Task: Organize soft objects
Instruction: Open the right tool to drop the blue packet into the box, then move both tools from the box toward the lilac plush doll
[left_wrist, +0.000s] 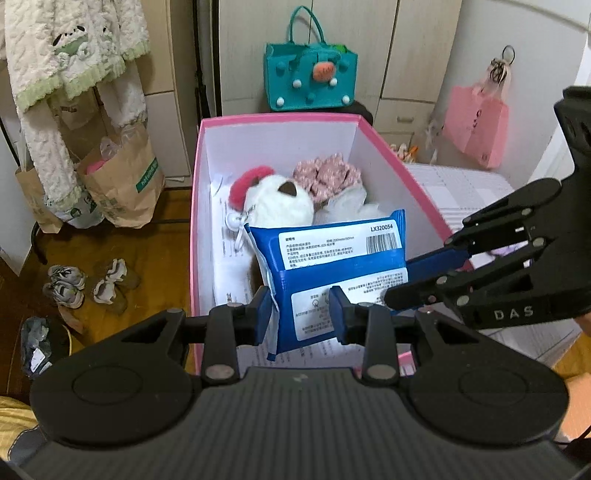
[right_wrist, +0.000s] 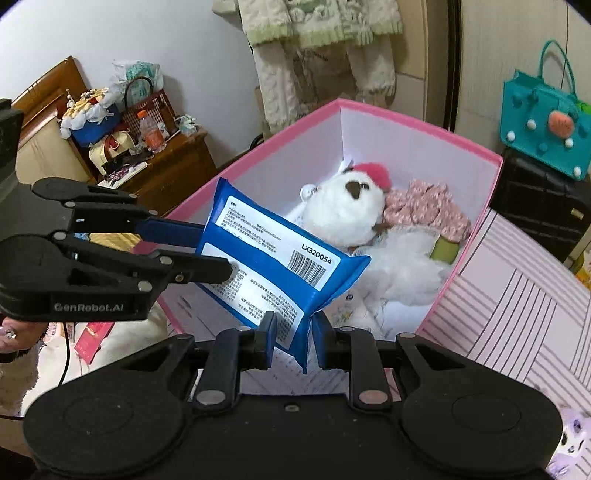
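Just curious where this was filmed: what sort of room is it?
Probably a bedroom at home: a fluffy robe hangs up, shoes lie on the wooden floor, and wardrobe doors stand behind.

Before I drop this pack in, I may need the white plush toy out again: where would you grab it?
Probably the white plush toy's round head, from straight above, jaws across the muzzle below the red tuft. The head lies face up, clear of the pink box's walls; the floral cloth overlaps the fur beside it.
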